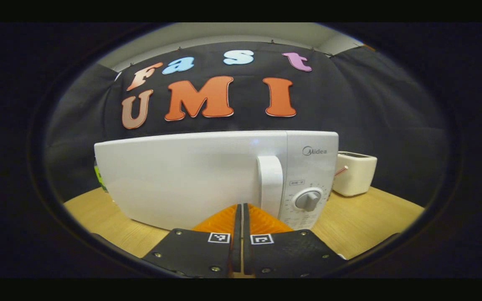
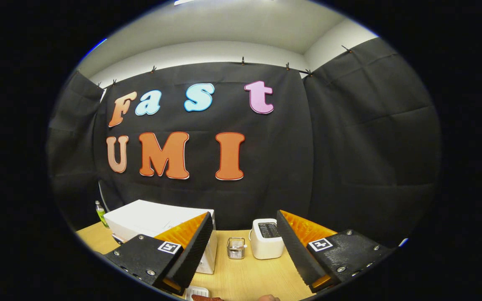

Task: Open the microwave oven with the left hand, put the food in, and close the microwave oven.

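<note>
Microwave [image 1: 191,175] door shut, we're right at it.
Our left gripper [image 1: 241,209] clenched beside its handle [image 1: 270,184]; right gripper [image 2: 245,234] released, toaster [image 2: 266,239] beyond.

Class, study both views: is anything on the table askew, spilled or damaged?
Nothing stands out. The white microwave oven sits upright and shut on the wooden table, with the white toaster and small glass cup standing upright beside it.
</note>
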Tool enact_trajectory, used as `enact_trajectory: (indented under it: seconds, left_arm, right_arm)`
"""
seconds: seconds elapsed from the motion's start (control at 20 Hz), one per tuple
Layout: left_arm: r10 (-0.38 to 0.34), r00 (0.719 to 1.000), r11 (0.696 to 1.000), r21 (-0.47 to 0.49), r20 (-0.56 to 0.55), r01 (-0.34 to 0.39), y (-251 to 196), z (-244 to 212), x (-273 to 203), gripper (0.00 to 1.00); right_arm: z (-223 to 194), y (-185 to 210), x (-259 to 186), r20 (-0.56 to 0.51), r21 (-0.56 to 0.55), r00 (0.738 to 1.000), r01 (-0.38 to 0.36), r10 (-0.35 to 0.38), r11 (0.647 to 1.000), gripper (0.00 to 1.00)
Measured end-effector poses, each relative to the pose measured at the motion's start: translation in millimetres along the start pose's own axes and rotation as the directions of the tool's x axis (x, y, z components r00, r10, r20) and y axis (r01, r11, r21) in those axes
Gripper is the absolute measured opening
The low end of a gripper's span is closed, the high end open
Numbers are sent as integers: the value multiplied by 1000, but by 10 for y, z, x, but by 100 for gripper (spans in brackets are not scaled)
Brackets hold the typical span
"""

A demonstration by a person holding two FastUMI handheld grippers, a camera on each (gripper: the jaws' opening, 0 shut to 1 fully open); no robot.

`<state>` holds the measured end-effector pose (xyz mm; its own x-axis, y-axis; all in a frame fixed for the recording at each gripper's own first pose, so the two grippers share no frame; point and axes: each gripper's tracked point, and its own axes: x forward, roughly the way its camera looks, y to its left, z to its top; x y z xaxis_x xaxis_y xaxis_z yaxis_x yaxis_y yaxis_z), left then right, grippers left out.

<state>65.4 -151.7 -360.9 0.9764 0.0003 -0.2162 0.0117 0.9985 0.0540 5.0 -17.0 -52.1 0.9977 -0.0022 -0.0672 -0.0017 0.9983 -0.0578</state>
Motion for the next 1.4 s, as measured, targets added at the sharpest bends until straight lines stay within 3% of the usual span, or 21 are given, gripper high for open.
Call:
enact_trajectory:
  seconds: [0.05,0.1,0.15,0.25,0.35,0.4,0.45,0.5,0.55,0.6,0.65,0.7,0.8,0.85,0.9,1.05,1.1,1.15,1.2,1.4]
  left_arm:
    - [18,999,1000,12,31,-18,41,93,-26,6]
    - [45,997,998,42,68,-48,132,198,3,16]
    - [48,997,996,72,61,-52,140,202,32,32]
    - [7,1000,999,52,25,-9,69,140,-20,36]
    - [-86,995,995,-39,56,88,-122,239,-146,40]
    - [-127,989,991,-27,81,130,-217,302,-139,48]
    - [-122,988,992,27,89,120,-228,344,-71,67]
    - [-120,991,990,81,56,115,-264,255,58,77]
    - [-131,991,985,112,-11,131,-351,65,174,81]
    - [-133,986,982,123,-101,145,-417,-223,258,80]
    - [-83,985,986,129,-151,102,-339,-410,244,81]
    - [-54,992,989,134,-118,70,-178,-336,231,73]
    - [-124,991,992,20,-57,126,-241,-290,204,18]
    - [-156,984,988,-31,-88,154,-261,-347,110,10]
    - [-183,980,982,-63,-73,178,-222,-283,-6,13]
    - [-266,964,964,9,-28,266,-140,-301,-462,5]
    - [-313,949,950,0,-27,313,-95,-319,-656,10]
    - [-356,934,934,-16,-40,356,-46,-346,-828,5]
    - [-395,918,918,-24,-41,395,22,-353,-1012,10]
    - [-465,884,885,8,-49,466,465,-339,-1632,10]
  right_arm:
    - [4,17,11,4,-1,1000,0,0,1000,95]
    - [-1,52,26,5,0,1000,-5,5,1000,95]
    - [-23,82,39,-3,3,1000,-12,12,1000,95]
    - [-70,111,64,-11,2,1000,-21,21,1000,95]
    - [-104,73,104,-12,-8,1000,-12,12,1000,95]
    - [-125,56,129,-14,-8,1000,-5,5,1000,95]
    - [-149,53,152,-21,-4,1000,-2,2,1000,95]
    - [-184,60,155,-32,5,999,-3,3,1000,95]
    - [-196,77,155,-39,13,999,-9,10,1000,95]
    - [-201,82,151,-39,17,999,-14,15,1000,95]
    - [-204,69,146,-38,17,999,-13,13,1000,95]
    - [-201,48,140,-34,11,999,-9,10,1000,95]
    - [-177,2,141,-22,-7,1000,2,-2,1000,95]
    - [-172,-43,137,-17,-14,1000,15,-15,1000,95]
    - [-175,-82,129,-11,-18,1000,22,-22,1000,95]
    - [-242,-127,143,-10,-2,999,31,-31,1000,95]
    - [-272,-110,141,-12,6,1000,28,-28,1000,95]
    - [-315,-91,136,-18,11,1000,23,-23,1000,95]
    - [-359,-72,126,-23,13,1000,17,-17,1000,95]
    - [-460,0,81,-24,34,1000,-1,2,999,95]
